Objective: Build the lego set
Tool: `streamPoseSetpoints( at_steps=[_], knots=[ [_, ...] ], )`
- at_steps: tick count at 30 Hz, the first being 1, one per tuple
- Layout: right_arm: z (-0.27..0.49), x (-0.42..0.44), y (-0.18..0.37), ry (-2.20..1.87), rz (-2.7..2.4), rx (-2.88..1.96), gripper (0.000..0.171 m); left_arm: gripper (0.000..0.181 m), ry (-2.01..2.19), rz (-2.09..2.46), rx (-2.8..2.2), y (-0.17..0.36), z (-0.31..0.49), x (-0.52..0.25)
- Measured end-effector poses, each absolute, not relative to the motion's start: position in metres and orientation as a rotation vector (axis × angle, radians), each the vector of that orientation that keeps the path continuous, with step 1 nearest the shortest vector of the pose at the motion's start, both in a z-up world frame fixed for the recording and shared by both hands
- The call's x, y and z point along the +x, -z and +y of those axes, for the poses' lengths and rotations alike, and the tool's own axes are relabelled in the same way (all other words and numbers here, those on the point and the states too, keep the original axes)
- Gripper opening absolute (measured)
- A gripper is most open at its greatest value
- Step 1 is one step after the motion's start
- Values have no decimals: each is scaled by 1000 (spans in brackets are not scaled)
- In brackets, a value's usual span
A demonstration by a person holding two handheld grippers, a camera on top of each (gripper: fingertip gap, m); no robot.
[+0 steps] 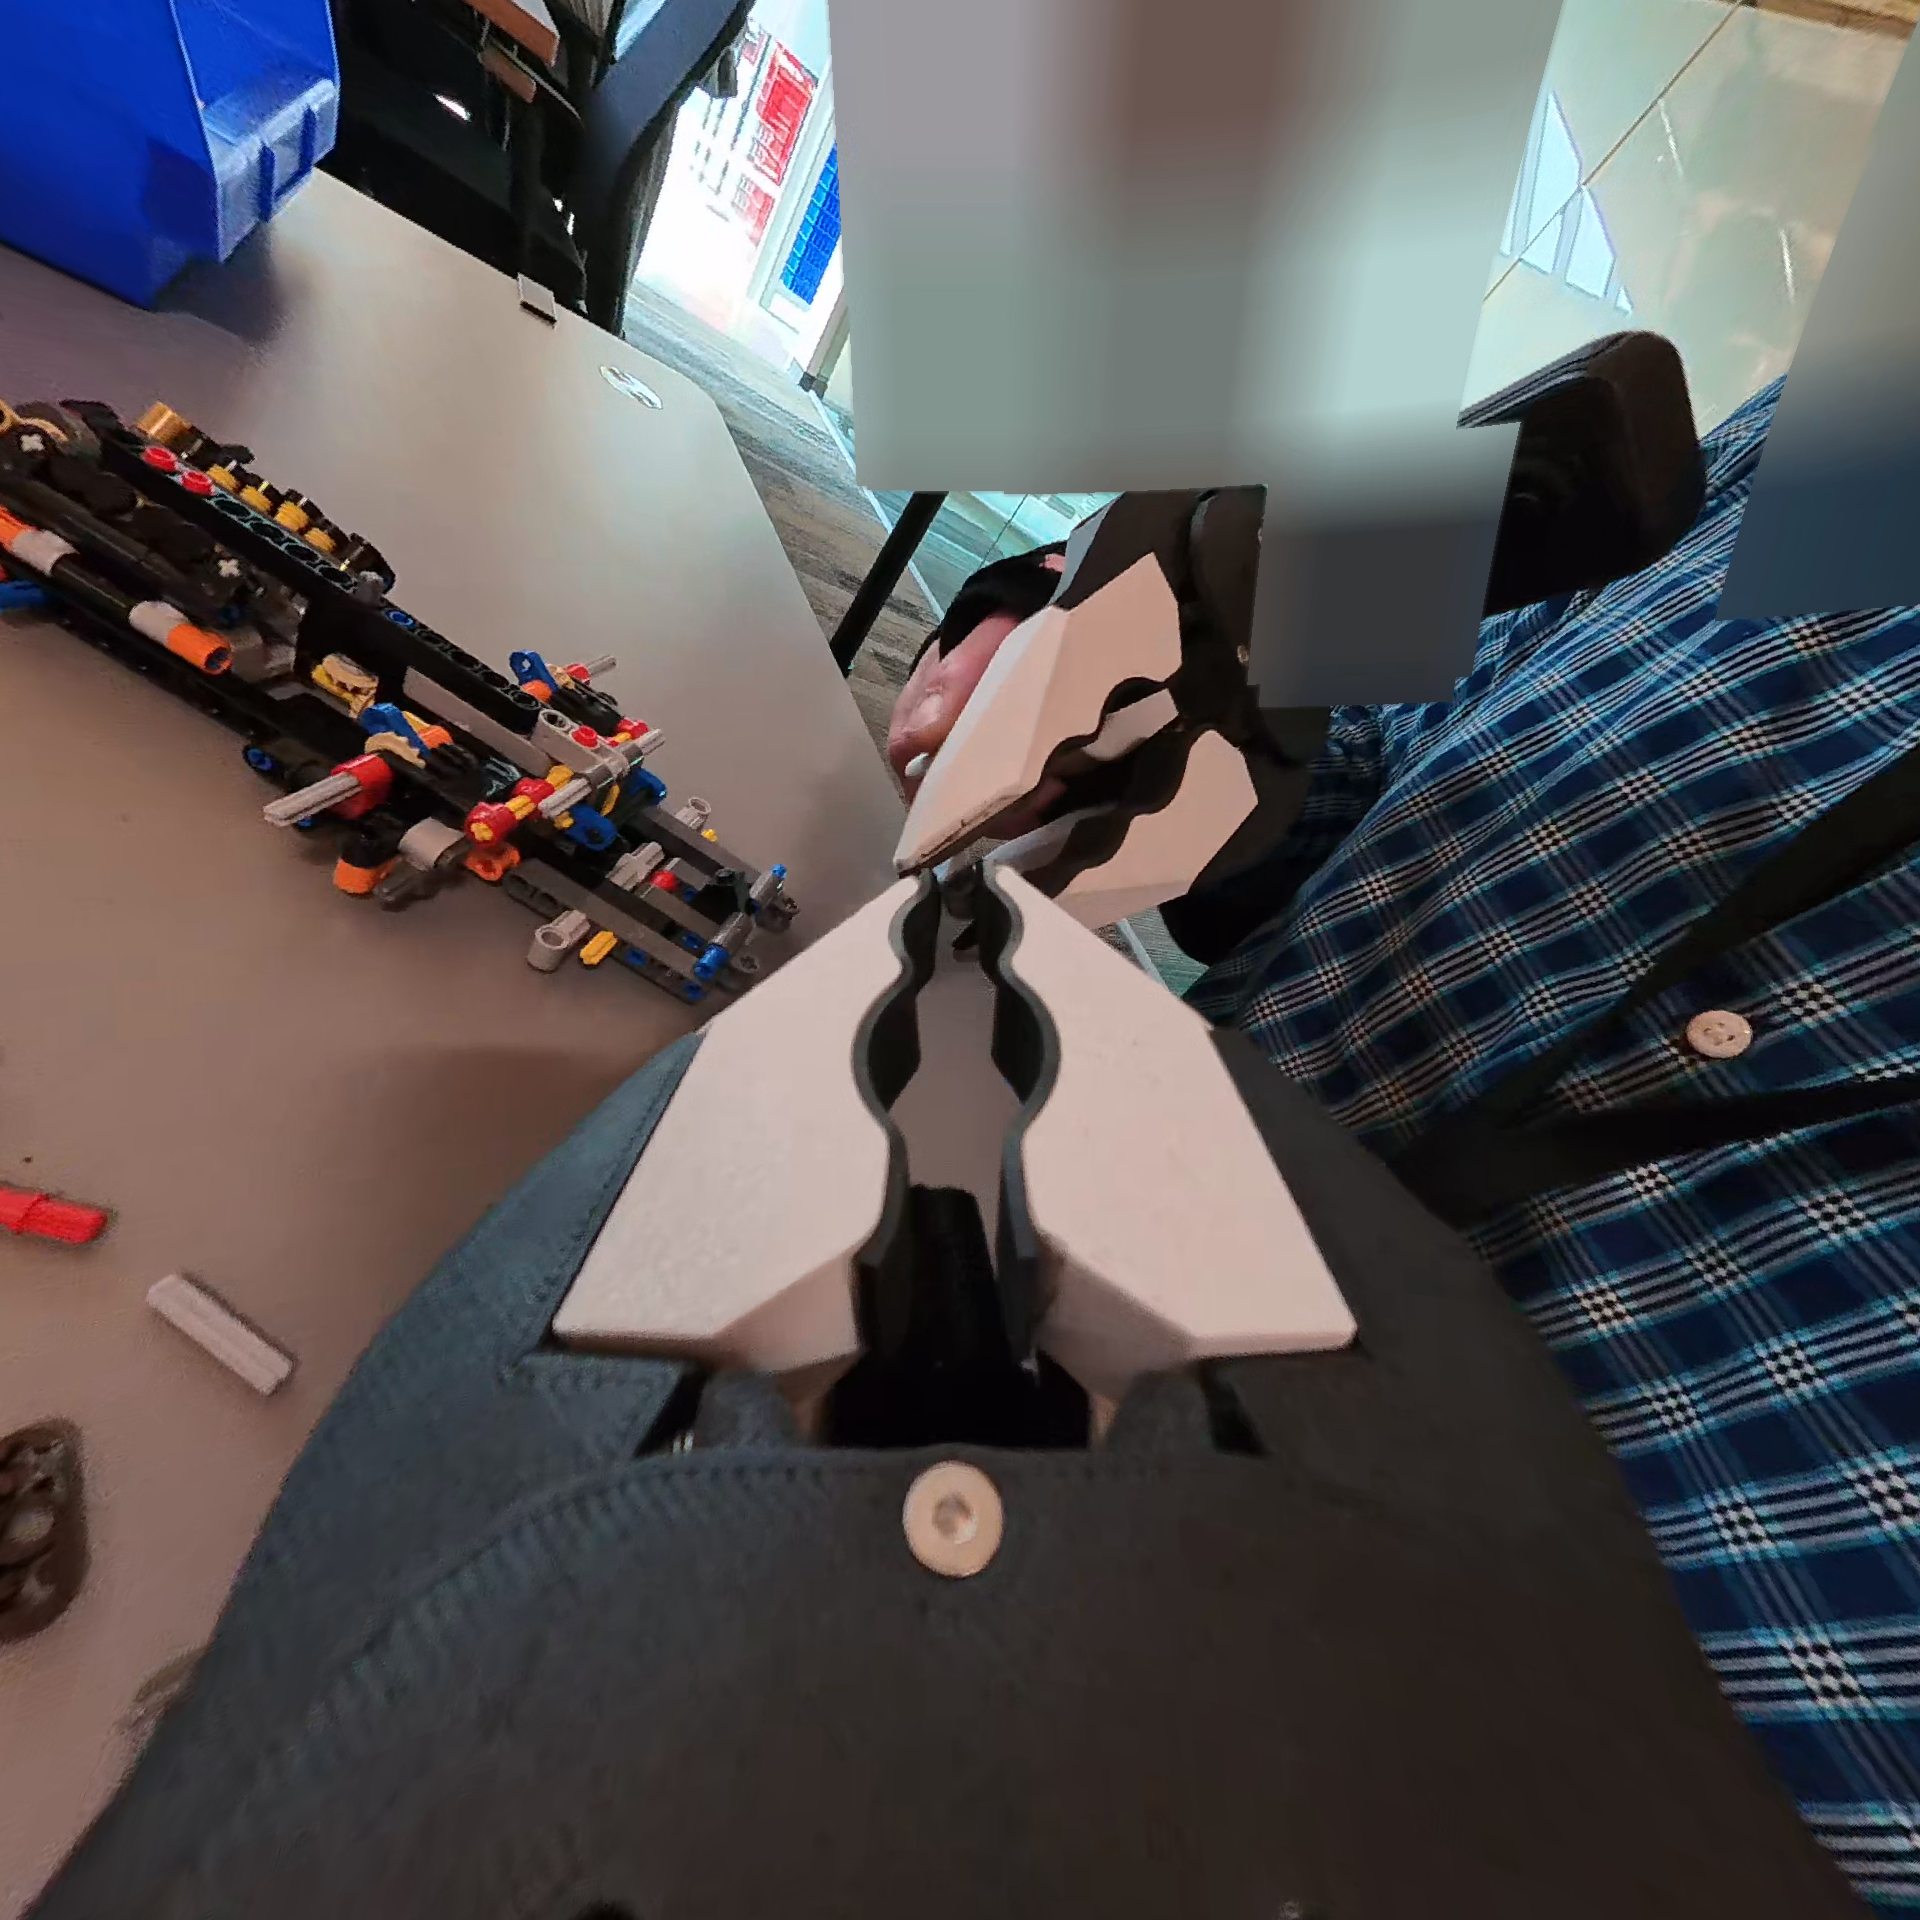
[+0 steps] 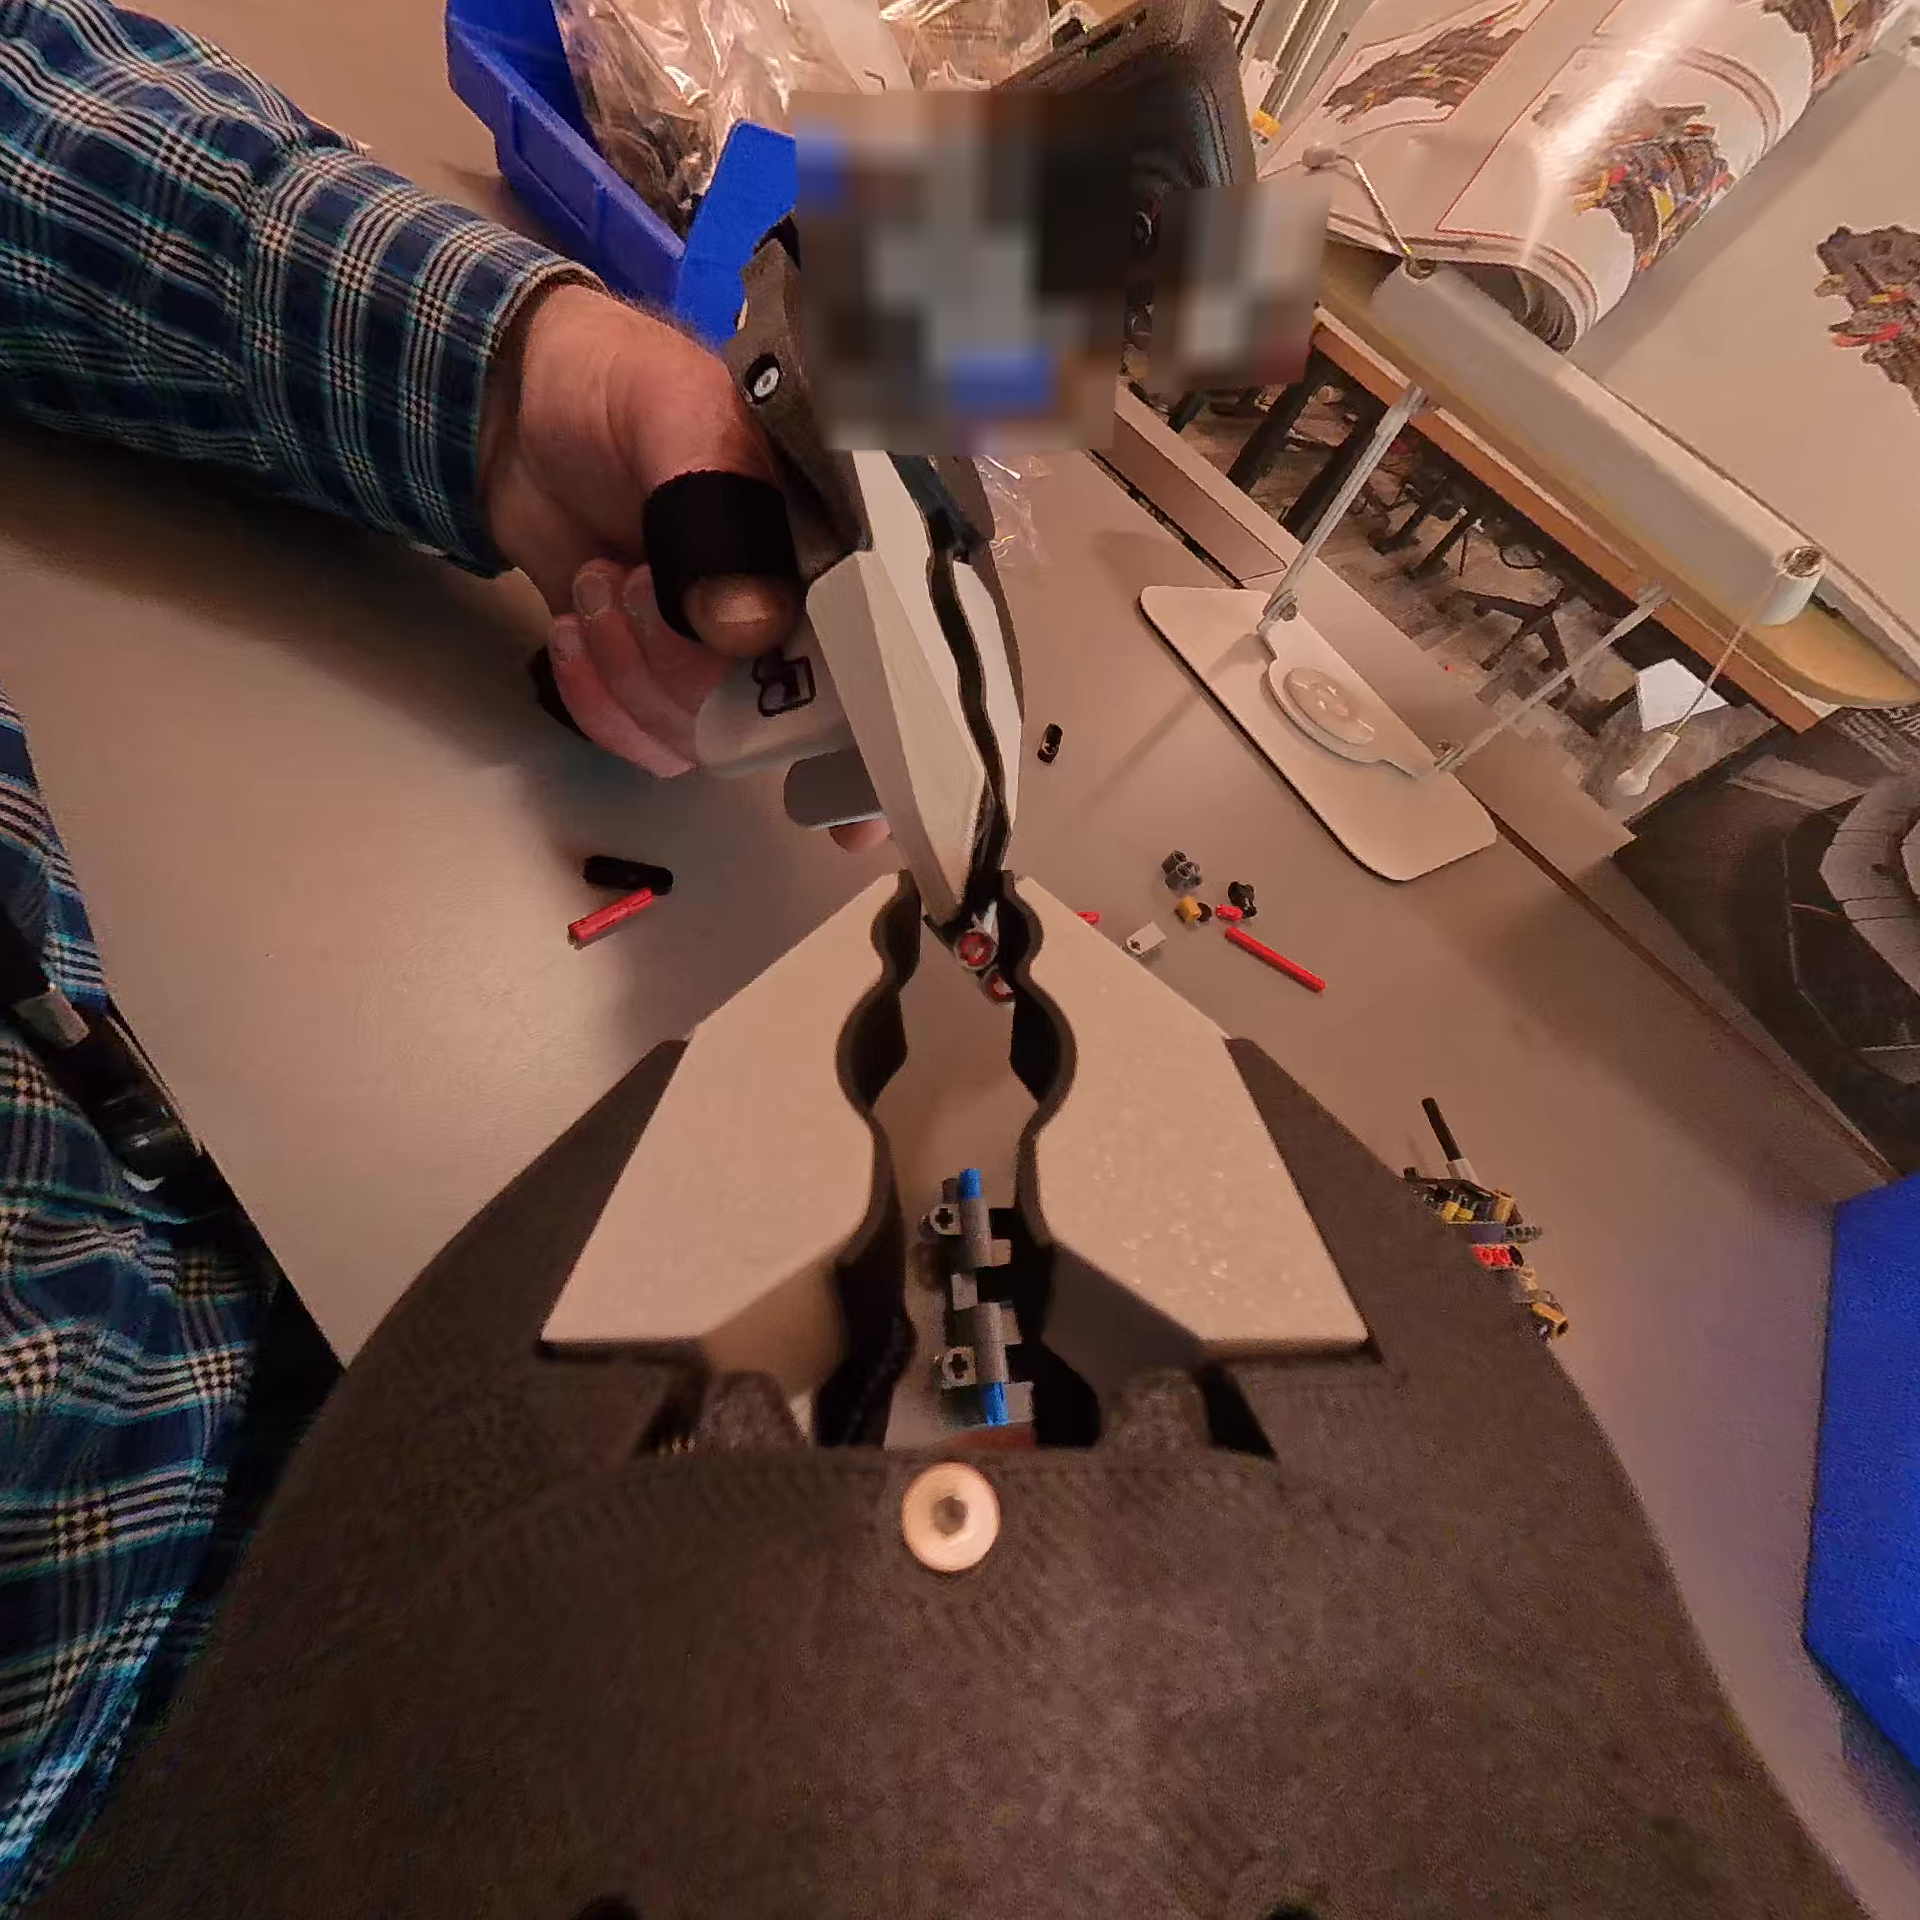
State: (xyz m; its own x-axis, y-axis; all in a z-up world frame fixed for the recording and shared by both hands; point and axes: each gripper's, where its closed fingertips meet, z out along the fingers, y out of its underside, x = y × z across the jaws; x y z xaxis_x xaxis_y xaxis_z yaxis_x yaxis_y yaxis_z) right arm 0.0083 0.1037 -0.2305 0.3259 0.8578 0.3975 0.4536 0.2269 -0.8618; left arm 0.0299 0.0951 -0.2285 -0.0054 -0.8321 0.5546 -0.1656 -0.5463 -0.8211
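Two tongs meet tip to tip above the worktop (image 2: 312, 790). My left tongs (image 2: 971, 925) are clenched on a small grey piece with red pins (image 2: 982, 951). My right tongs (image 2: 961, 904) stand beside that piece with the jaws narrowly apart; I cannot tell if they grip it. The long half-built model (image 1: 343, 665) lies on the worktop, well apart to the left. Loose red rods (image 2: 1273, 958) and small pieces lie near. A blue bin (image 2: 582, 177) stands behind.

Grey table (image 1: 436, 343), patterned carpet floor (image 1: 790, 457), glass walls (image 1: 1621, 187), bright daylight beyond, wooden desks (image 2: 1538, 488) behind.
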Motion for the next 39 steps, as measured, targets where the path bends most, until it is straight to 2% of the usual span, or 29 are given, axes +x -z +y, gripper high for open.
streamPoseSetpoints(
  at_steps=[1, 10, 27, 31, 36, 39],
  knots=[
    [104, 8, 230, -424, -1300, -1401, 12, 6, 1596, 1027, -1735, 228, 96, 30],
    [112, 11, 235, -344, -1301, -1409, 15, 6, 1534, 1004, -1752, 231, 104, 27],
    [113, 14, 240, -325, -1320, -1417, 6, 5, 1554, 985, -1770, 234, 107, 30],
    [115, 14, 240, -322, -1312, -1416, 7, 5, 1539, 983, -1766, 234, 108, 29],
    [114, 14, 243, -308, -1329, -1418, 16, 5, 1538, 973, -1767, 234, 111, 29],
    [115, 15, 244, -296, -1333, -1419, 11, 5, 1538, 985, -1770, 235, 109, 29]
  ],
)
